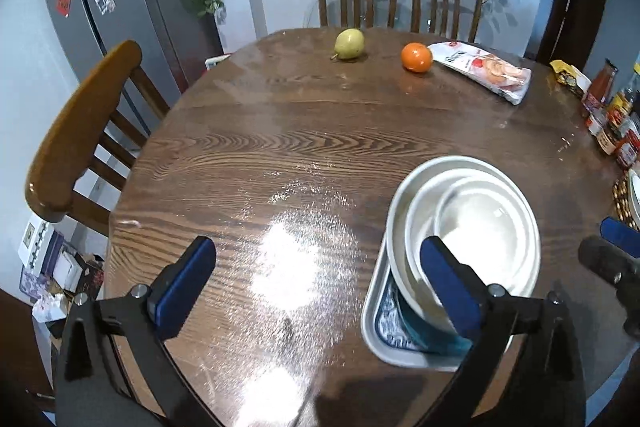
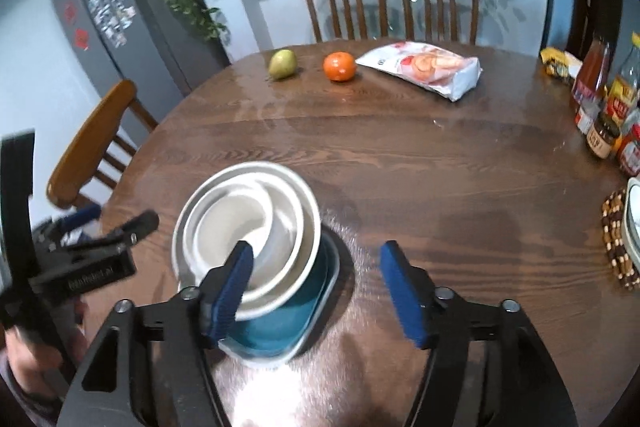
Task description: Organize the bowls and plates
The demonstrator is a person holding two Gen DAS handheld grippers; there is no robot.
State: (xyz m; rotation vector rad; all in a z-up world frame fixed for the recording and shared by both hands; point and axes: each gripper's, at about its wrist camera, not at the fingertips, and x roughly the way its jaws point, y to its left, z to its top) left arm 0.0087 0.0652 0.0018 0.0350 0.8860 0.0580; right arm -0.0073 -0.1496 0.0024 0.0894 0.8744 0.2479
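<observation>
Both tools, left [image 1: 316, 291] and right [image 2: 320, 297], spread empty, stacked bowls [image 1: 472, 223] lying between them

Glossy wood table [image 1: 280, 147]; glazed white bowls [image 1: 480, 227]

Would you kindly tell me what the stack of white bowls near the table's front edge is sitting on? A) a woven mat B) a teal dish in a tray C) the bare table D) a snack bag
B: the white bowls rest on a teal dish inside a pale tray.
</observation>
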